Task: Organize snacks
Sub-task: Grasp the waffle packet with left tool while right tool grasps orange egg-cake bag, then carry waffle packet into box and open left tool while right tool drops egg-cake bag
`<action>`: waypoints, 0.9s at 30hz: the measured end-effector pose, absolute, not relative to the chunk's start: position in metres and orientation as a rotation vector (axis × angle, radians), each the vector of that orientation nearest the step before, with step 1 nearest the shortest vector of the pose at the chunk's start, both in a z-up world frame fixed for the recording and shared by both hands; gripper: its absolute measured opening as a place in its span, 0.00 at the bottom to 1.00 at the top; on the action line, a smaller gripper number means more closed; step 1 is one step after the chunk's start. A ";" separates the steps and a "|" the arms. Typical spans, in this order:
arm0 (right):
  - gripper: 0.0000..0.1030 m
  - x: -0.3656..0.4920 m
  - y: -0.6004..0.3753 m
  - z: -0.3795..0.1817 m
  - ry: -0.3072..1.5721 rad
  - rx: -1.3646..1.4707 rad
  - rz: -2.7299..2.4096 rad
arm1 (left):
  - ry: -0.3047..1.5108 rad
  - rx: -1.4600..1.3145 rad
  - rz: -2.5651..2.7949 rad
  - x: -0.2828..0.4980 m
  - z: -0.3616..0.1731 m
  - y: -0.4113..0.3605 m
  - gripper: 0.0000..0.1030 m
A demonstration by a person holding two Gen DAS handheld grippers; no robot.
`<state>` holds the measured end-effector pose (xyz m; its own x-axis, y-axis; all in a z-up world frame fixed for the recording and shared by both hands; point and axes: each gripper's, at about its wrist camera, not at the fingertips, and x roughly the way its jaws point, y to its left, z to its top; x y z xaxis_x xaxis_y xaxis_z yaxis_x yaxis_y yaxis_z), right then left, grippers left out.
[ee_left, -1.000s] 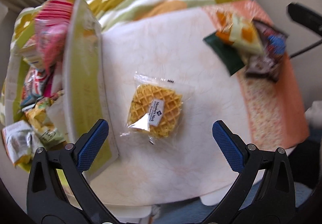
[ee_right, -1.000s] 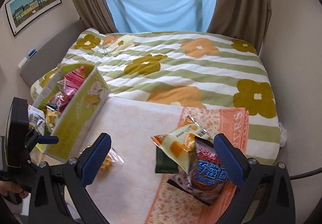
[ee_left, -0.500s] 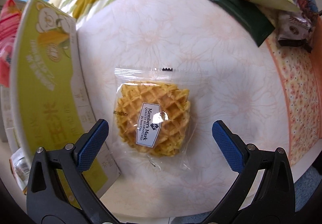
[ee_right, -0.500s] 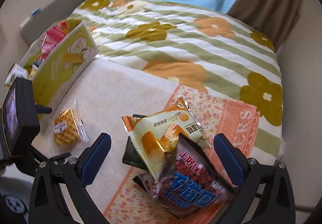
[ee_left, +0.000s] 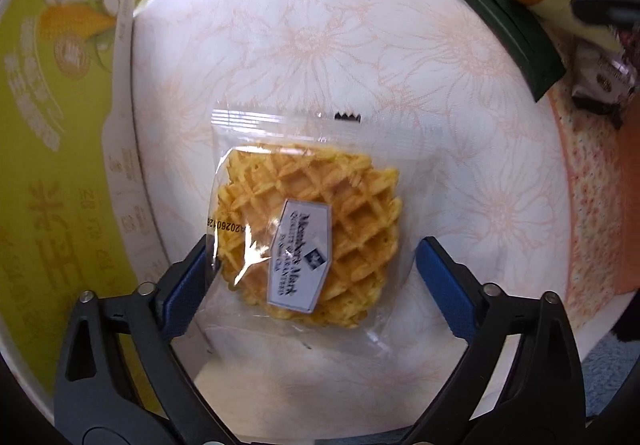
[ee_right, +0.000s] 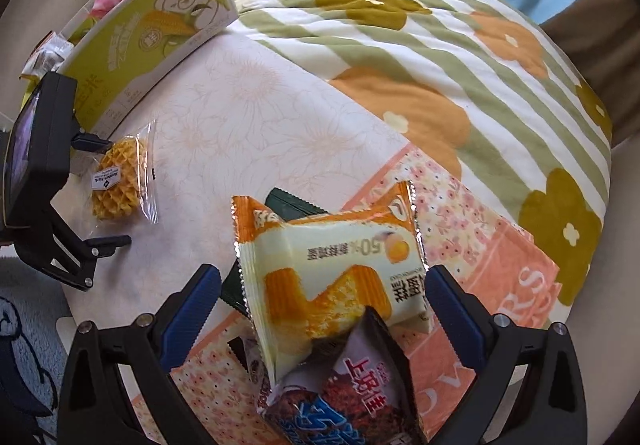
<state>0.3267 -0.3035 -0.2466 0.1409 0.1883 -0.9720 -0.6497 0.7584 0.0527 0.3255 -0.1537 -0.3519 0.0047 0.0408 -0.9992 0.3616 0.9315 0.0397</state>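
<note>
The left tool (ee_left: 312,269), its jaws just narrowing yet still apart, straddles the wrapped waffle (ee_left: 308,229); left pad at the wrapper's edge.

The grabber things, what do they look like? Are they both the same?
Yes, they match. The left gripper and the right gripper each have two black plastic arms shaped like open triangles, dotted with small silver screws. Their fingers end in ridged blue pads. Seen from the right wrist, the left gripper also carries a black box with a small screen.
</note>
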 end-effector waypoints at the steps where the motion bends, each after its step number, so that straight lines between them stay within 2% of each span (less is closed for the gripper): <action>1: 0.99 0.325 -0.300 -0.249 1.293 -0.456 0.635 | 1.566 0.280 -0.268 0.328 -0.352 -0.147 0.85; 5: 0.99 0.324 -0.291 -0.258 1.286 -0.560 0.619 | 1.554 0.243 -0.270 0.329 -0.348 -0.140 0.72; 15: 0.98 0.338 -0.293 -0.270 1.300 -0.545 0.605 | 1.536 0.161 -0.272 0.331 -0.338 -0.137 0.69; 17: 0.92 0.341 -0.292 -0.276 1.319 -0.546 0.599 | 1.532 0.138 -0.269 0.331 -0.335 -0.136 0.69; 19: 0.91 0.343 -0.292 -0.282 1.332 -0.546 0.588 | 1.527 0.126 -0.266 0.330 -0.332 -0.136 0.69; 20: 0.84 0.342 -0.291 -0.280 1.325 -0.542 0.586 | 1.522 0.124 -0.264 0.329 -0.331 -0.136 0.69; 22: 0.77 0.342 -0.290 -0.275 1.301 -0.536 0.589 | 1.511 0.121 -0.263 0.333 -0.328 -0.137 0.69; 27: 0.72 0.347 -0.292 -0.272 1.299 -0.477 0.577 | 1.482 0.109 -0.260 0.312 -0.306 -0.134 0.69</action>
<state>0.3471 -0.2917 -0.2721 0.1649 0.1280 -0.9780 -0.6401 0.7683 -0.0074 0.3120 -0.1337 -0.3059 0.0670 -0.1053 -0.9922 0.2383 0.9673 -0.0866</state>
